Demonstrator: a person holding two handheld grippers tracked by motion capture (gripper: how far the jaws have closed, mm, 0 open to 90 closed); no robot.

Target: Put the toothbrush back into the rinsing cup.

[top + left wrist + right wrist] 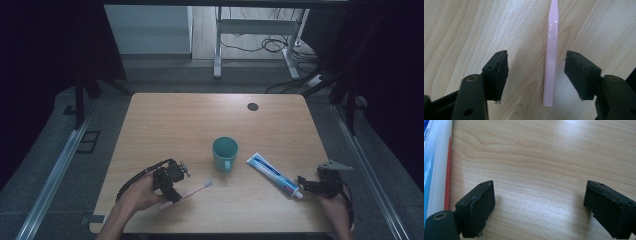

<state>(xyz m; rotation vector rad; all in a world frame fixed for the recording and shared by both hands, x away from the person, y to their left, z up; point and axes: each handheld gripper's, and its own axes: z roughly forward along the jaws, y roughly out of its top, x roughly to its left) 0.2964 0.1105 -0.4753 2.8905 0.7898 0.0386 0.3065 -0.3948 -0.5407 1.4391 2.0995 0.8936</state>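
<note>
A pink toothbrush (192, 190) lies on the wooden table (190, 117) near the front left, with its bristle head toward the teal cup (225, 152). My left gripper (171, 192) is over its handle. In the left gripper view the handle (550, 62) lies between the open jaws of this gripper (536, 56), nearer the right pad, and neither pad touches it. A white and blue toothpaste tube (272, 174) lies to the right of the cup. My right gripper (306, 184) rests beside the tube's cap end, open (539, 186) over bare wood, with the tube (434, 170) outside its left jaw.
A dark round grommet (252, 106) sits near the table's far edge. Desk legs and cables (265, 45) stand on the floor beyond the table. Dark curtains hang at both sides.
</note>
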